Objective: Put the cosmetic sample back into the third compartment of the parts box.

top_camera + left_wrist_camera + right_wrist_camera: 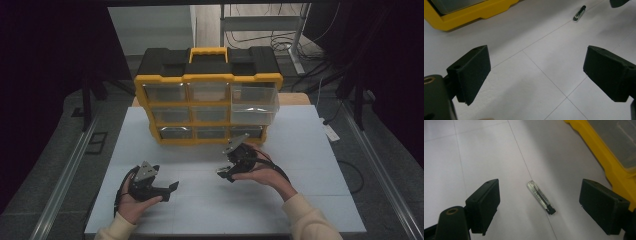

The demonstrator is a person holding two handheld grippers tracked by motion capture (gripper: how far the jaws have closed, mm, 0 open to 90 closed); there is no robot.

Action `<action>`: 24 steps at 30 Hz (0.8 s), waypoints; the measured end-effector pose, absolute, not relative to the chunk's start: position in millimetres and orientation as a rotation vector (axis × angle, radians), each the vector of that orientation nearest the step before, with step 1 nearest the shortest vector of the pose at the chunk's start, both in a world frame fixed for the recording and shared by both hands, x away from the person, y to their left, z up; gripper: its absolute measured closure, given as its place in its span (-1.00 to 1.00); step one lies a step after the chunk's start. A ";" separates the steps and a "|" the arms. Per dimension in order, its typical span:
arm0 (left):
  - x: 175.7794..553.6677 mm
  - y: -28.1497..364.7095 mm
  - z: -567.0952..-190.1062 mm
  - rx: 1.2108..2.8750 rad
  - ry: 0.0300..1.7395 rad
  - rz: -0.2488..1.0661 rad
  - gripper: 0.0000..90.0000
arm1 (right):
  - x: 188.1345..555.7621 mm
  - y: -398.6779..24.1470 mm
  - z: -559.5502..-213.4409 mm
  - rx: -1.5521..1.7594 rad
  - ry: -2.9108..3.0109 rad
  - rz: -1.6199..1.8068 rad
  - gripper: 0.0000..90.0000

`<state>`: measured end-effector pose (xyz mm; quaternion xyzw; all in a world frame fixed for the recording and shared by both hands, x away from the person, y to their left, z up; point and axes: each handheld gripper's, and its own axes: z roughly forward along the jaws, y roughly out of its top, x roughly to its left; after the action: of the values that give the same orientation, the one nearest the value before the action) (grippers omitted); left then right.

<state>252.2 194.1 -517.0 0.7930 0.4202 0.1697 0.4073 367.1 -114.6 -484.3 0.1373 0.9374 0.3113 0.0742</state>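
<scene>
Small clear stick w/ a black tip (541, 197) lies flat on the white table top (300, 150), on or right by a thin seam line in the surface. In the right gripper view it sits between the two black jaws but not touching either, black tip toward the near edge of that view. In the left gripper view the same stick (579, 13) shows farther off, near the top of the frame, black end pointing up-right.

Right gripper (539, 202) hangs just above the stick, jaws wide apart, nothing in them. In the high view the right gripper (226, 171) is held by the person's right hand (262, 172), right of table center, just near of the organizer.

Left gripper (537, 75) also wide, nothing held, bare table under it. In the high view the left gripper (172, 189) sits at near left in the left hand (132, 202), jaws pointing right, well apart from the right one.

Far side of the table: yellow-and-black drawer organizer (207, 97), three rows of clear drawers, yellow handle on top. Its top-right drawer (254, 102) is pulled out toward the person; can't tell what's in it. Yellow base corner (614, 167) shows at right in the right gripper view, near the stick but apart from it.
</scene>
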 end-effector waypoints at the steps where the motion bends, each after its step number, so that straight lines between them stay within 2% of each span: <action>1: 252.2 194.0 -517.0 2.001 1.058 0.429 -0.82 | 368.7 -113.6 -484.9 0.398 2.821 0.927 -0.60; 11: 252.2 193.8 -517.1 2.002 1.060 0.427 -0.82 | 380.0 -104.1 -495.2 0.354 2.893 0.794 -0.47; 24: 252.0 194.0 -516.9 2.002 1.061 0.430 -0.82 | 390.7 -104.4 -502.3 0.340 2.920 0.782 -0.36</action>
<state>252.0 194.0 -516.9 0.7934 0.4207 0.1704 0.4057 390.7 -104.4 -502.3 0.1115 0.9587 0.2567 0.0498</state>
